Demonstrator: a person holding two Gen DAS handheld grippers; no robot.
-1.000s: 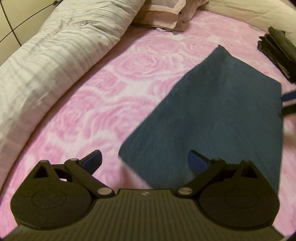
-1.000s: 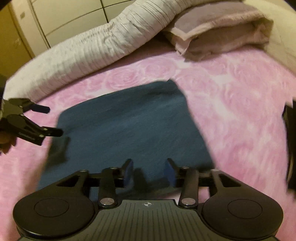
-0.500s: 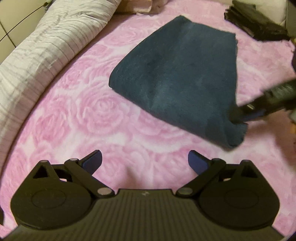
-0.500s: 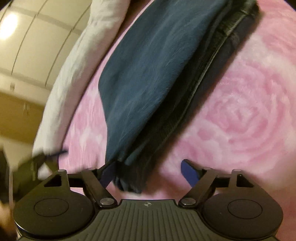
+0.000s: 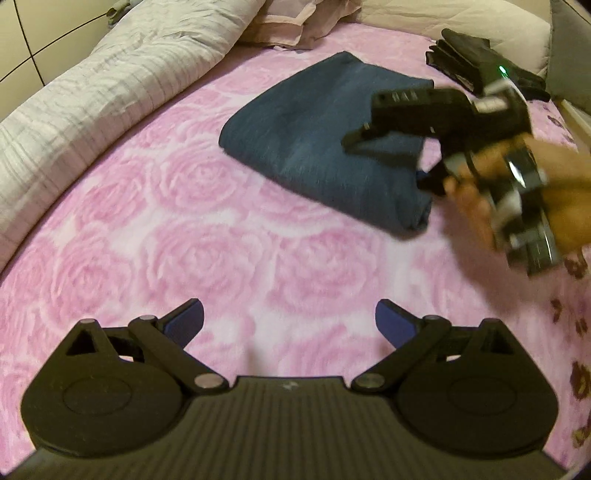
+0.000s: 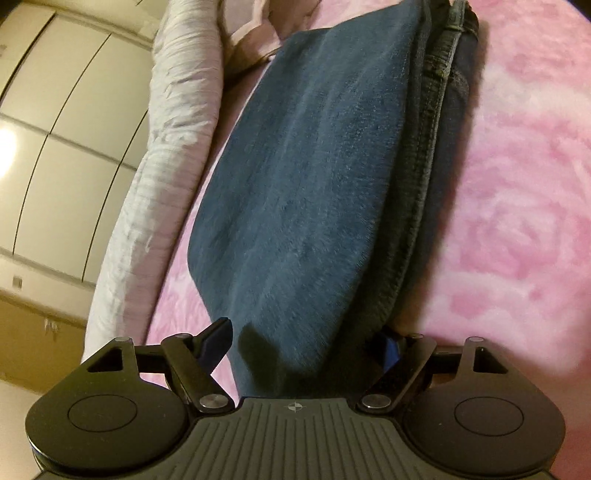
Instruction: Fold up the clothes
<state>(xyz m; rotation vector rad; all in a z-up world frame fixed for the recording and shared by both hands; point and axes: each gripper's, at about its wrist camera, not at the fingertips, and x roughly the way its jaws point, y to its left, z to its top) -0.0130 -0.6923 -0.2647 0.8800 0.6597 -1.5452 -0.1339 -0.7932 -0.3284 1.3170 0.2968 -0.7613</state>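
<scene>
From the left wrist view: a left gripper [image 5: 289,325] low in the picture, with blue fingertips [image 5: 186,320] spread wide apart and holding nothing, over a pink blanket [image 5: 229,236] with big rose shapes. Farther back, folded blue jeans [image 5: 314,144] lying flat on that blanket, well apart from the left gripper. At the right side of the jeans, a right gripper [image 5: 384,155], black and blurry, held in a bare hand [image 5: 524,199], with one finger over the top of the jeans and the other low beside their near right edge. Behind the jeans, a pile of dark clothes [image 5: 480,62] near the top right. Along the left, a long white quilt [image 5: 107,88] rolled up at the edge of the bed, and pillows [image 5: 295,18] at the top. From the right wrist view: tipped sideways, with the same jeans [image 6: 306,177] very close and filling the middle. Right gripper [image 6: 306,343] wide apart around the near end of the jeans, one blue fingertip [image 6: 216,341] on the left side and the other half hidden on the right, not squeezed onto the cloth. Thick seams showing along the right edge of the folded layers. Pink blanket [image 6: 517,184] on the right, white quilt [image 6: 166,147] on the left, and pale cupboard doors [image 6: 62,122] behind it
</scene>
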